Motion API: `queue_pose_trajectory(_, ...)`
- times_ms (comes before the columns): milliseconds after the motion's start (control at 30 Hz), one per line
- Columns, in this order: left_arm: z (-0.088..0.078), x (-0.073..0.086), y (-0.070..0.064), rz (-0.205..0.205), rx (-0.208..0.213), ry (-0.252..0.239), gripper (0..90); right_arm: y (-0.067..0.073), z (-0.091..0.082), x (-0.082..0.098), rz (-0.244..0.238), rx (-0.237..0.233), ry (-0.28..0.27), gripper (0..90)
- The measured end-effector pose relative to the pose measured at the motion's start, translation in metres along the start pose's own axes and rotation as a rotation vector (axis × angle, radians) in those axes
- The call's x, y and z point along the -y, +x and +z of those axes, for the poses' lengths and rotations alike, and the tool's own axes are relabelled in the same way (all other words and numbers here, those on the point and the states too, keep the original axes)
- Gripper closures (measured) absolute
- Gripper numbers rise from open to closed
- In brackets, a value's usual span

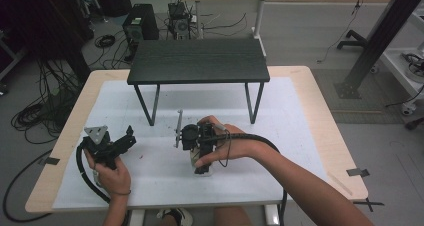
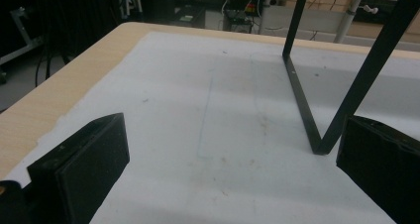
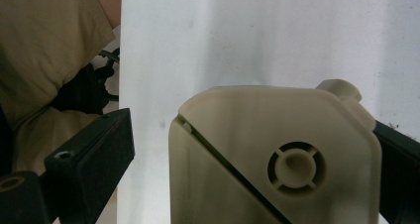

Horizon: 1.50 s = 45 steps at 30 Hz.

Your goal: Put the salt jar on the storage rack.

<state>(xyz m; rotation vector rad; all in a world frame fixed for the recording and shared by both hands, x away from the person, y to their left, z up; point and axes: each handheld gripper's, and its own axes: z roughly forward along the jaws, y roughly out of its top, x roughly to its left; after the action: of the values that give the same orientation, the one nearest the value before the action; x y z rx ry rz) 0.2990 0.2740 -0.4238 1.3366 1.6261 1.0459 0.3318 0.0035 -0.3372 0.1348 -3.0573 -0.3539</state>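
High view: left tongs (image 1: pixel 131 134) lie low on the white sheet (image 1: pixel 300 111) of the tabletop (image 1: pixel 322 93), black, with a grey three-cornered plate on top, idle. The right tongs (image 1: pixel 201 162) point straight down under the hand onto a small cream casing (image 1: pixel 199 163), partly hidden by that hand; a thin grey rod (image 1: pixel 178 128) lies just beyond them, and a dark slatted stand (image 1: pixel 198 61) on hairpin legs sits farther beyond. Left gripper view: jaws stand wide apart with nothing between, only the matt, lightly scuffed sheet (image 2: pixel 198 110) and one black flat-bar stand leg (image 2: pixel 302 105) ahead. Right gripper view: jaws spread, the cream casing (image 3: pixel 277 159) between them, smooth moulded plastic, rounded corners, a diagonal seam, a round spoked hub; the far jaw sits at its edge, the near jaw stands clear. Step judged: straddling the casing before grasp. Next move calls for closing squarely on its flat sides, since smooth plastic may slip.
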Motion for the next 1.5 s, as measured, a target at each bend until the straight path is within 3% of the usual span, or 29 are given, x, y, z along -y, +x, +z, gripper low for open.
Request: queue_pose_trajectory(1500, -0.0001, 0.0001, -0.0006, 0.004, 0.002, 0.001, 0.2, 0.0003, 0.0022, 0.0003, -0.001, -0.002, -0.004, 5.0)
